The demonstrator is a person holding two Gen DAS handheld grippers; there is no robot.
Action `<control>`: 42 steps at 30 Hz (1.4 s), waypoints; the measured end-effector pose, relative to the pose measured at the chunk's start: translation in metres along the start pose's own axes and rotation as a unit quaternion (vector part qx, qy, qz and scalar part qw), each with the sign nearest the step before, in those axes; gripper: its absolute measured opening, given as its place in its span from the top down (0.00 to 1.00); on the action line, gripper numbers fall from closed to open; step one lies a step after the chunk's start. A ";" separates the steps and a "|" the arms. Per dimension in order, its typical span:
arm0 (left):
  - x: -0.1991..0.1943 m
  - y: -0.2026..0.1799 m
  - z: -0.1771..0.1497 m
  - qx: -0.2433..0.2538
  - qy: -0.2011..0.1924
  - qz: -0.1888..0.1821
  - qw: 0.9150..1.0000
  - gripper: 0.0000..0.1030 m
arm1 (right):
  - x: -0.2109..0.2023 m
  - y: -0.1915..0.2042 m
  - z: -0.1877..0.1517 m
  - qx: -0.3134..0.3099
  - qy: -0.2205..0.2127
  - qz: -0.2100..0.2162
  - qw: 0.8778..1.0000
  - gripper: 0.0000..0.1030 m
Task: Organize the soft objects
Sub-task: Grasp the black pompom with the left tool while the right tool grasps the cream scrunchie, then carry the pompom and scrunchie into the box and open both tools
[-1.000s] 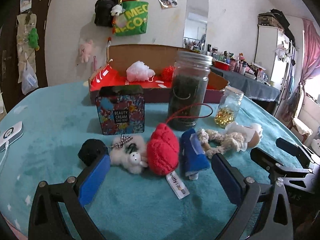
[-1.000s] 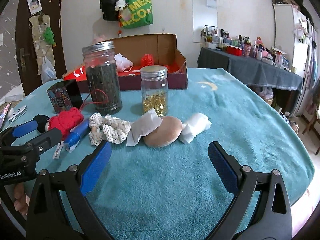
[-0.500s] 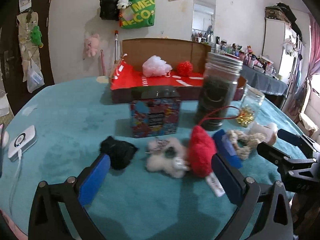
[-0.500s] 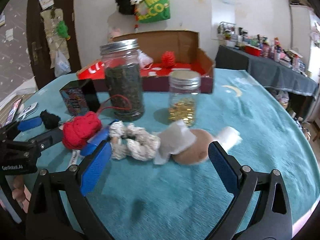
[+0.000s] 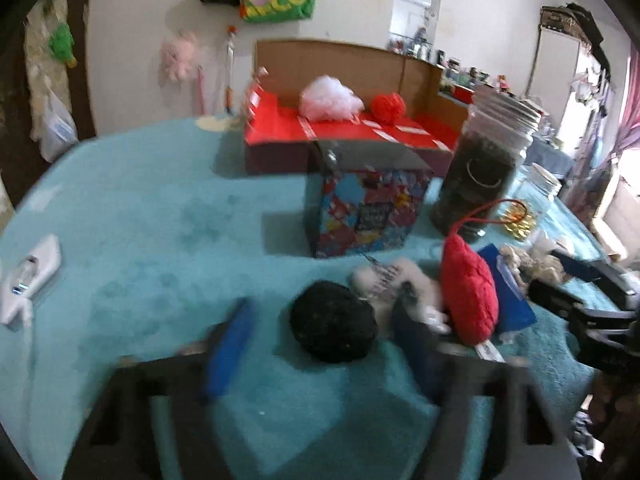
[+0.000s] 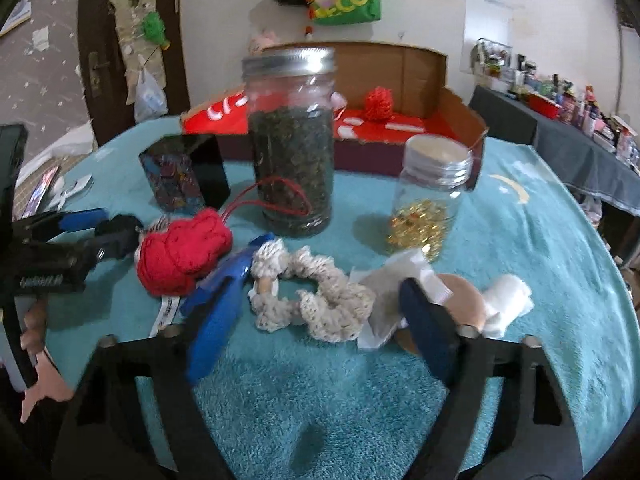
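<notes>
Now closing: left tongs (image 5: 320, 340), jaws narrowing around the black pompom (image 5: 334, 328), pads not yet pressing, nothing held. Closing too: right tongs (image 6: 316, 312), straddling the cream crochet scrunchie (image 6: 312, 300), also without a hold so far. Best to centre each soft piece between the pads before squeezing, keeping the white plush (image 5: 400, 284) and red knitted heart (image 6: 184, 254) out of the pinch. Both pitched down toward the teal surface (image 5: 140, 220), side by side, wrists roughly level. Beyond, behind the jars, the open red box (image 5: 340, 136), likely the destination.
</notes>
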State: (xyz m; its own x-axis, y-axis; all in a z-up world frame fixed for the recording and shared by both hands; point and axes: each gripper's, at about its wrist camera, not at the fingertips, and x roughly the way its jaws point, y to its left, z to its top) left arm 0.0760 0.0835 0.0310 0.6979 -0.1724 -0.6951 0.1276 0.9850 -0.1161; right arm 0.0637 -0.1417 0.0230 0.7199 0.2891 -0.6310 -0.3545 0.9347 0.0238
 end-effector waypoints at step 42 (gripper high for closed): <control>-0.024 -0.067 0.018 0.043 -0.038 -0.107 0.993 0.72 | -0.048 -0.061 0.012 0.095 -0.065 0.085 0.990 0.83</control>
State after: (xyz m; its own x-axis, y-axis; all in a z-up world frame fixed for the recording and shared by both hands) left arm 0.0639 0.0215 0.0682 0.6986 -0.3806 -0.6059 0.3355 0.9222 -0.1924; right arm 0.0581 -0.2105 0.0607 0.7344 0.4585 -0.5005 -0.3681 0.8885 0.2738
